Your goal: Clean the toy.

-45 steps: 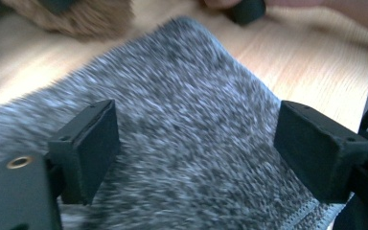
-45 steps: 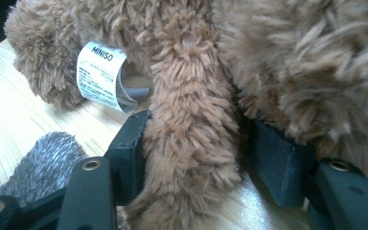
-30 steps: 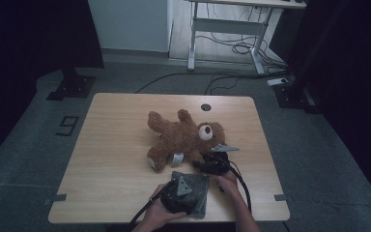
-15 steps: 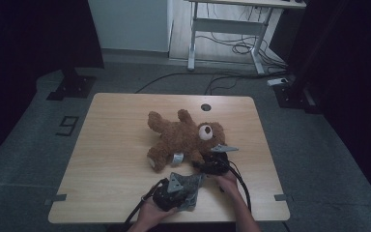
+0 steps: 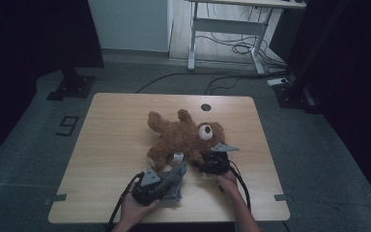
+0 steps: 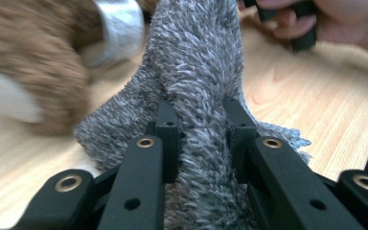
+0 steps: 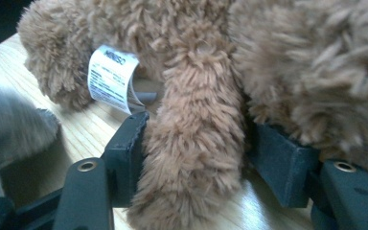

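hand-held gripper [image 6: 199,129] pinches grey cloth [image 6: 201,72]; other [image 7: 196,158] clamps teddy's limb [image 7: 196,143].

Both grippers' black fingers [image 6: 167,139] carry brass-ringed screw holes, grey three-cornered plates [image 5: 224,148] and black cables [image 5: 241,186].

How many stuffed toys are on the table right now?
1: a brown teddy bear lies on the table, right of centre, one limb between the right gripper fingers. The grey cloth in the left gripper is no toy.
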A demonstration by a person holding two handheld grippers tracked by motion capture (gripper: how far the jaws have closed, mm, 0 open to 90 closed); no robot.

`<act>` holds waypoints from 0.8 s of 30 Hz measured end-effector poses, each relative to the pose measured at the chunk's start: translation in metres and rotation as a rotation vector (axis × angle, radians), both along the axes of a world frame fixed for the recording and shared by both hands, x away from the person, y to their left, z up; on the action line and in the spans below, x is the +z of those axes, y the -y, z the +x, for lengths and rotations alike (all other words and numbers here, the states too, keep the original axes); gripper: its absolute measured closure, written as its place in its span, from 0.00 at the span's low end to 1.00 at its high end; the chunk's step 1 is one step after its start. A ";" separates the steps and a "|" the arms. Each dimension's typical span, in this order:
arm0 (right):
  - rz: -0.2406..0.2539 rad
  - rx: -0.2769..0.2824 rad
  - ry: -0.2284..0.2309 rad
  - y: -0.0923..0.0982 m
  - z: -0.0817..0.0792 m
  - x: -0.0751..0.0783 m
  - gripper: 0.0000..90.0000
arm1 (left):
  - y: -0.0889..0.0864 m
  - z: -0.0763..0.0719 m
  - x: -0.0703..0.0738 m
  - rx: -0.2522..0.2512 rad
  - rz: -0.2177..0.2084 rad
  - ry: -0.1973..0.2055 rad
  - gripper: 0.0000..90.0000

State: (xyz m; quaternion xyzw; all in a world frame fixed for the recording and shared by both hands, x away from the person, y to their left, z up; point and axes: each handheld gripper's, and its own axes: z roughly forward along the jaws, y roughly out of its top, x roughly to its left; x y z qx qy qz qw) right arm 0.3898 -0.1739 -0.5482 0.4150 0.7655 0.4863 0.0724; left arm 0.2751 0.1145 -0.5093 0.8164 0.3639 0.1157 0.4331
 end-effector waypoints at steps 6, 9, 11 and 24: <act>-0.022 -0.006 -0.003 -0.008 0.000 -0.003 0.42 | -0.025 0.001 0.018 0.058 -0.054 0.037 0.81; -0.034 -0.009 -0.011 -0.011 0.000 -0.005 0.42 | -0.033 0.001 0.024 0.078 -0.075 0.052 0.81; -0.039 -0.008 0.000 -0.013 -0.001 -0.005 0.48 | -0.038 0.000 0.027 0.090 -0.082 0.061 0.81; -0.050 0.003 0.041 -0.012 -0.010 0.002 0.71 | -0.026 0.015 0.040 0.085 -0.110 0.105 0.81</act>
